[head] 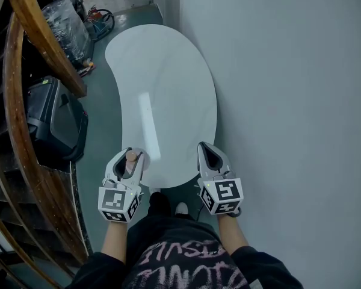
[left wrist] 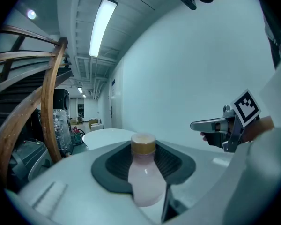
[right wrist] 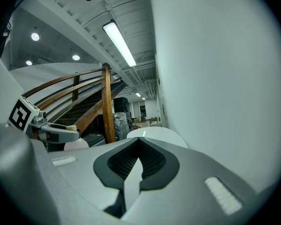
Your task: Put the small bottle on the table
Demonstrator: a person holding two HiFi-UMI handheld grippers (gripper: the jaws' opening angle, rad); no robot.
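A small pale pink bottle (left wrist: 144,179) with a tan cap (head: 132,156) stands upright between the jaws of my left gripper (head: 130,159), which is shut on it. The bottle hangs at the near left edge of the white kidney-shaped table (head: 168,83). My right gripper (head: 211,156) is shut with nothing in it, over the table's near right edge. From the right gripper view the left gripper (right wrist: 61,135) and the bottle (right wrist: 76,144) show at the left. The right gripper (left wrist: 210,124) shows at the right of the left gripper view.
A white wall (head: 289,101) runs close along the table's right side. A curved wooden stair rail (head: 30,71) and a black case (head: 57,122) stand to the left. Wrapped goods (head: 69,26) and cables lie beyond the table's far left.
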